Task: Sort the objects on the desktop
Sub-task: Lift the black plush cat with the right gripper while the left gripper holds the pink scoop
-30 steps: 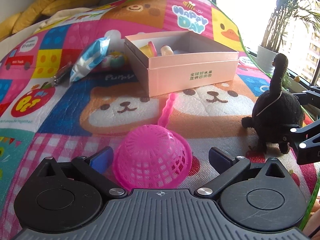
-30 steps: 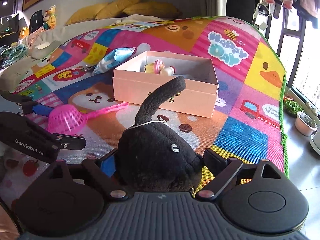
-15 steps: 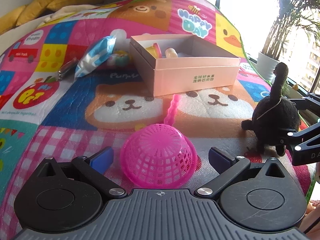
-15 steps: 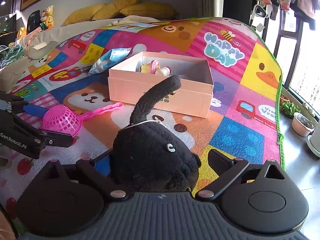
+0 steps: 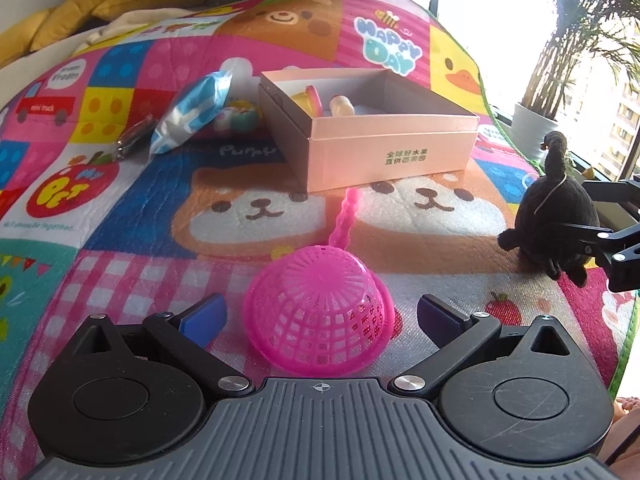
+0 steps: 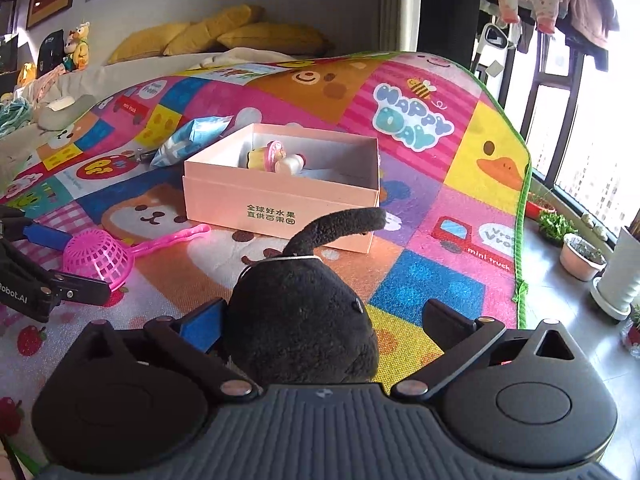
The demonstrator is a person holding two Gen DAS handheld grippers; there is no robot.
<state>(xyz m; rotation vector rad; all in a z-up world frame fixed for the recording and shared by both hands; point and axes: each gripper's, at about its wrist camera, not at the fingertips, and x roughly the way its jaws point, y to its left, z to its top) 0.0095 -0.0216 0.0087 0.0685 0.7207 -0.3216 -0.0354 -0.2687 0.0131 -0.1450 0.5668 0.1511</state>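
Note:
A pink plastic strainer [image 5: 320, 316] lies dome up on the play mat, its handle pointing at the pink box [image 5: 384, 152]. My left gripper [image 5: 320, 316] is open, its fingers on either side of the strainer's dome without touching it. A black plush bird [image 6: 300, 312] sits between the open fingers of my right gripper [image 6: 320, 320]; the left pad is next to it, the right pad stands apart. The plush also shows in the left wrist view [image 5: 554, 220]. The strainer also shows in the right wrist view [image 6: 100, 256]. The box [image 6: 280, 204] holds two small toys.
A blue-white packet [image 5: 192, 112], a small round toy [image 5: 240, 118] and a dark metal item [image 5: 132, 140] lie left of the box. Yellow cushions [image 6: 216, 36] are at the back. The mat's edge [image 6: 520, 240] drops to a floor with plant pots [image 6: 580, 256].
Both grippers have drawn back a little and both views have shifted. The plush's neck leans more to the right in the right wrist view. Both grippers stay open.

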